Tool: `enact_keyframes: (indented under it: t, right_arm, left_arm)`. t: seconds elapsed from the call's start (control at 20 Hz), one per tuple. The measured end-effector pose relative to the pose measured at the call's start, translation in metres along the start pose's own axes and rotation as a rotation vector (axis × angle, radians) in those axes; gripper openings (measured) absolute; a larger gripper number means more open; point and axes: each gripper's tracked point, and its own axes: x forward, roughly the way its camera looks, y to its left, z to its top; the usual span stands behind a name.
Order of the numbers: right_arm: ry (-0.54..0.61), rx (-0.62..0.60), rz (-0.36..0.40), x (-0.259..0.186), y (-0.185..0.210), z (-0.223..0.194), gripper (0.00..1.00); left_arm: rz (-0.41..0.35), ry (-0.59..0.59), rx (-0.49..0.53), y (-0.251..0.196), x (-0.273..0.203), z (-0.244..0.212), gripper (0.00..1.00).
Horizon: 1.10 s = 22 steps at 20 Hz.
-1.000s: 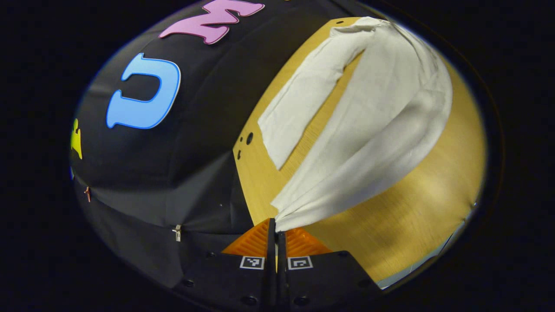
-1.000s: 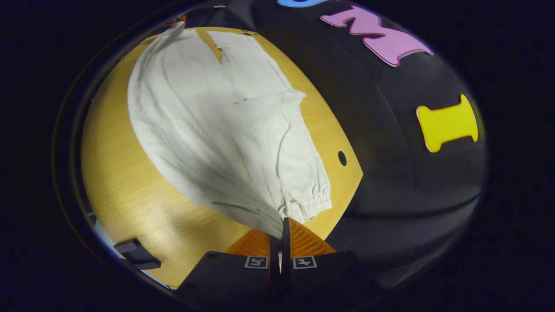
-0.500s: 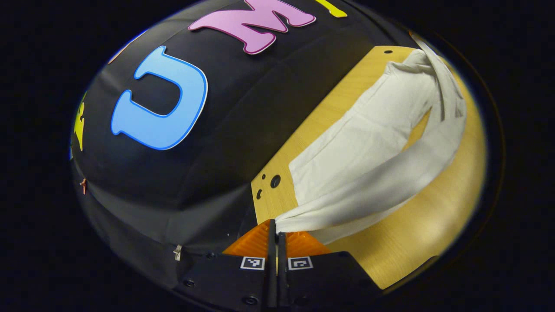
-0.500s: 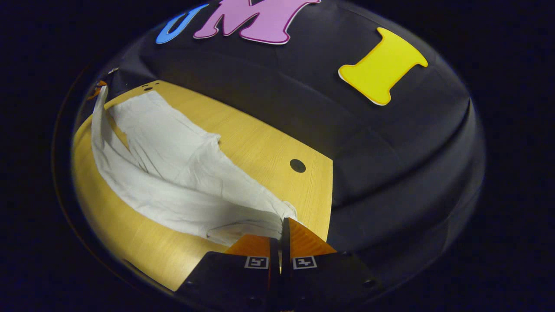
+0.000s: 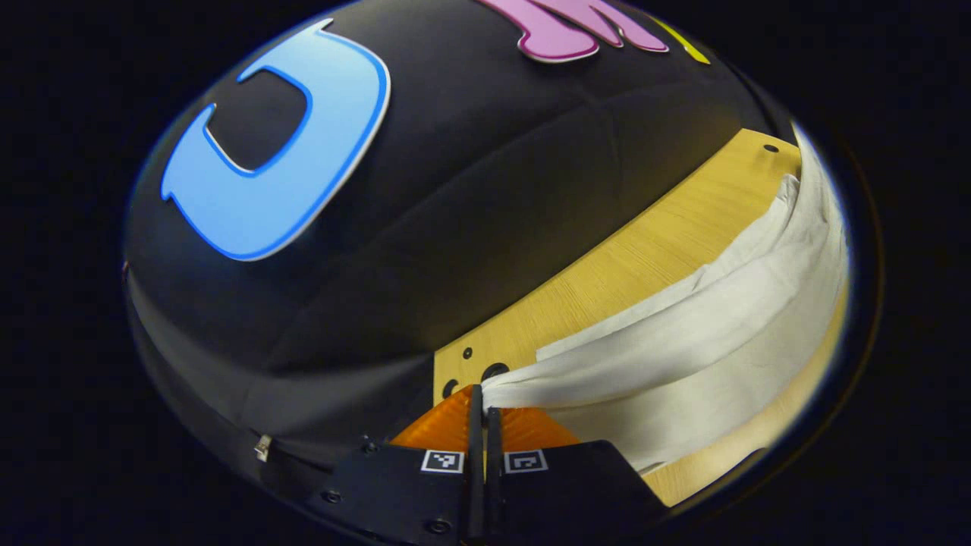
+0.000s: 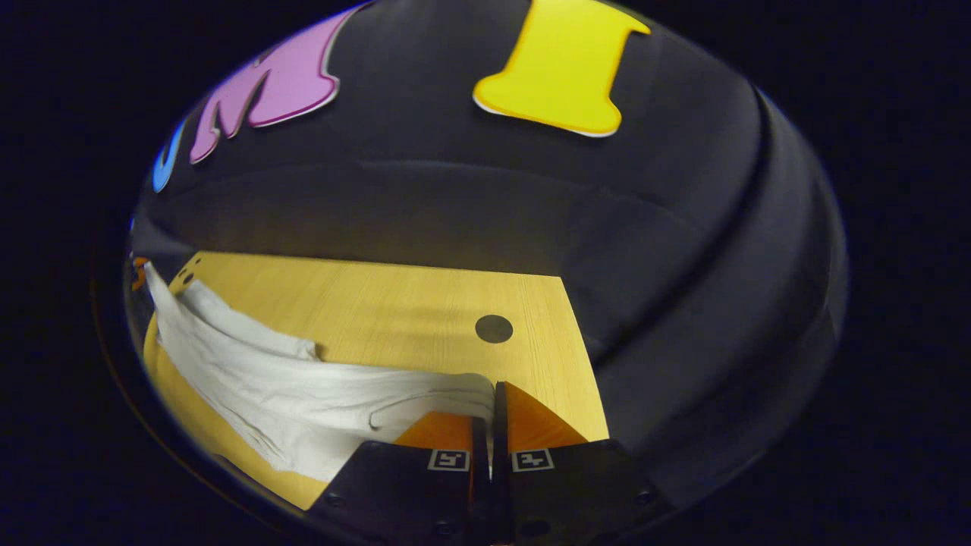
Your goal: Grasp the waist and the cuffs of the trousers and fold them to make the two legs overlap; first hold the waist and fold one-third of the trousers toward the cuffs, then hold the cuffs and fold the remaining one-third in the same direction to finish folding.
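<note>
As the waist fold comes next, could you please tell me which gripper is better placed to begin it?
Probably the right gripper: its jaws are shut on the trousers end where a curved seam hints at the waist. The left gripper is shut on the opposite end, which looks plainer.

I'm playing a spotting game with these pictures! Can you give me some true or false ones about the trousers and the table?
1. The trousers are white. True.
2. The left tool is open and holds nothing. False: it is shut on the cloth.
3. The table is wooden with round holes. True.
4. The right tool pinches the trousers. True.
5. The trousers lie in a neat small square. False: they stretch long across the table.
</note>
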Motion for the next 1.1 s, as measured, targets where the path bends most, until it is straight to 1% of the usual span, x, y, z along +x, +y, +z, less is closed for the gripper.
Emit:
enact_keyframes:
  t: [0.1, 0.15, 0.2, 0.25, 0.3, 0.35, 0.4, 0.45, 0.5, 0.6, 0.7, 0.8, 0.9, 0.95, 1.0, 1.05, 1.1]
  right_arm:
    - [0.048, 0.139, 0.021, 0.001, 0.008, 0.0, 0.07]
    - [0.07, 0.186, 0.02, -0.003, 0.012, 0.002, 0.11]
    - [0.086, 0.206, 0.003, -0.008, 0.006, 0.007, 0.15]
    - [0.091, 0.197, -0.007, -0.015, 0.005, 0.007, 0.16]
    - [0.093, 0.173, -0.022, -0.015, -0.001, 0.007, 0.25]
    - [0.095, 0.147, -0.031, -0.015, -0.002, 0.002, 0.47]
    - [0.09, 0.129, -0.034, -0.014, -0.004, 0.0, 0.68]
    - [0.081, 0.133, -0.027, -0.014, -0.002, -0.005, 0.9]
    - [0.068, 0.149, -0.023, -0.019, -0.003, -0.006, 1.0]
    - [0.039, 0.159, -0.068, -0.03, -0.018, -0.014, 1.0]
    - [0.021, 0.155, -0.142, -0.043, -0.041, -0.026, 0.99]
    - [0.023, 0.25, -0.149, -0.048, -0.048, -0.038, 0.99]
    - [0.034, 0.365, -0.156, -0.049, -0.051, -0.048, 0.99]
    - [0.031, 0.389, -0.165, -0.046, -0.054, -0.052, 1.0]
    - [0.027, 0.394, -0.185, -0.041, -0.058, -0.058, 0.99]
    - [0.028, 0.404, -0.197, -0.036, -0.06, -0.066, 0.99]
    - [0.034, 0.43, -0.189, -0.031, -0.056, -0.071, 0.99]
  left_arm:
    - [-0.044, 0.016, -0.09, -0.022, 0.023, -0.011, 0.05]
    - [-0.06, 0.029, -0.123, -0.033, 0.032, -0.016, 0.06]
    - [-0.079, 0.044, -0.156, -0.042, 0.033, -0.021, 0.06]
    - [-0.1, 0.055, -0.194, -0.053, 0.034, -0.025, 0.23]
    - [-0.109, 0.056, -0.231, -0.06, 0.033, -0.027, 0.41]
    - [-0.105, 0.043, -0.272, -0.062, 0.034, -0.027, 0.6]
    - [-0.109, 0.009, -0.33, -0.066, 0.023, -0.016, 0.78]
    - [-0.136, -0.03, -0.391, -0.073, 0.014, -0.003, 0.97]
    - [-0.147, -0.075, -0.445, -0.072, 0.002, 0.012, 0.97]
    - [-0.138, -0.154, -0.522, -0.063, -0.023, 0.033, 0.97]
    - [-0.141, -0.185, -0.54, -0.059, -0.04, 0.04, 0.97]
    - [-0.144, -0.199, -0.513, -0.057, -0.056, 0.044, 0.97]
    - [-0.139, -0.221, -0.529, -0.061, -0.077, 0.054, 0.97]
    - [-0.134, -0.213, -0.564, -0.065, -0.089, 0.055, 0.97]
    - [-0.156, -0.187, -0.59, -0.077, -0.104, 0.056, 0.97]
    - [-0.164, -0.171, -0.599, -0.086, -0.116, 0.055, 0.98]
    - [-0.172, -0.167, -0.603, -0.095, -0.128, 0.055, 0.98]
